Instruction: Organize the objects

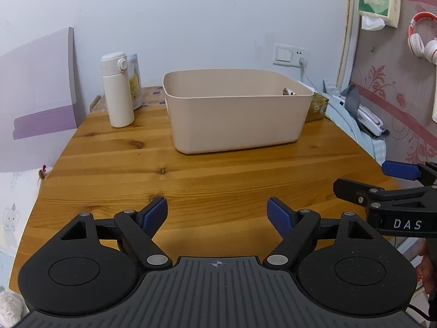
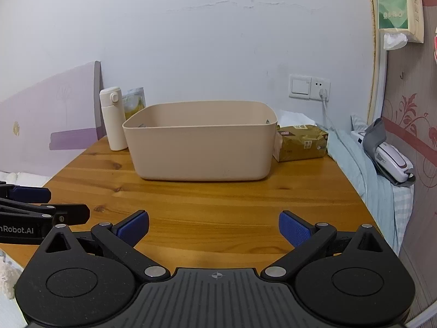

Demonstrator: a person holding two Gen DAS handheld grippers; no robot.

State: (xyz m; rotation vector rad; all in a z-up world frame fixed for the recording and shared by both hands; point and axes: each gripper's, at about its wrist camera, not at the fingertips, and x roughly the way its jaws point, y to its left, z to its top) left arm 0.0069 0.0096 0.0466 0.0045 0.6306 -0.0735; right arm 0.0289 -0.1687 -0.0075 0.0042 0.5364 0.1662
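A beige plastic bin (image 1: 235, 125) (image 2: 200, 150) stands at the back of the wooden table (image 1: 191, 180) (image 2: 218, 205); a small object (image 1: 288, 91) peeks over its far right rim. A white flask (image 1: 116, 90) (image 2: 112, 119) stands left of the bin, with a snack pouch (image 1: 135, 82) (image 2: 134, 101) behind it. A gold packet (image 2: 301, 142) (image 1: 316, 108) lies to the bin's right. My left gripper (image 1: 217, 214) hovers open over the near table, nothing between its blue pads. My right gripper (image 2: 213, 229) is open and empty too, beside the left one.
A wall socket with a plugged cable (image 2: 323, 93) is behind the bin. Bedding with a white device and grey cuff (image 2: 390, 161) lies past the table's right edge. Headphones (image 1: 422, 38) hang on the right wall. A purple-striped board (image 1: 38, 87) leans at the left.
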